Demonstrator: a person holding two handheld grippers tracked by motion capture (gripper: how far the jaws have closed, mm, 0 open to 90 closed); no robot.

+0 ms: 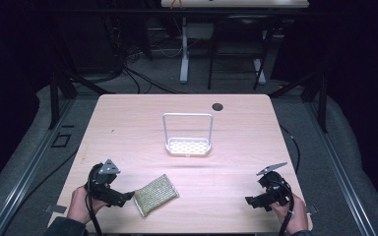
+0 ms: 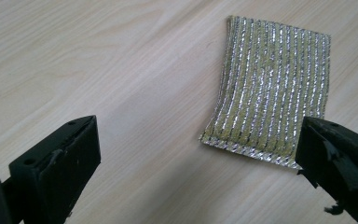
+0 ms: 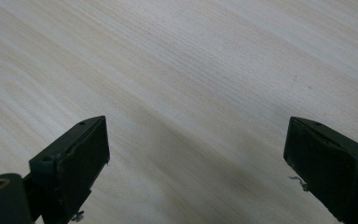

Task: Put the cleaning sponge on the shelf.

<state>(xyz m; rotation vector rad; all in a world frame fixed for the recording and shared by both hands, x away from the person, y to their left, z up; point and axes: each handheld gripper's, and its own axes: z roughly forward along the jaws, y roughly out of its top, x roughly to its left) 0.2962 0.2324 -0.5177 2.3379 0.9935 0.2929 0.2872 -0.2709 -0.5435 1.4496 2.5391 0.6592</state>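
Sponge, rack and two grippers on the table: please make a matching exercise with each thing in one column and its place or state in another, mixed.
Things:
1. scouring sponge
2. white wire rack
3. left gripper
4. right gripper

Places or states:
A. open, above bare wood
B. lies flat near the table's front edge
C. open, right beside the sponge
D. stands mid-table

Pairs: 1-B, 2-D, 3-C, 4-A

No words, numbers, labels or signs to read. Not on counter (image 1: 128,123), sponge (image 1: 155,194), or rack (image 1: 187,146).
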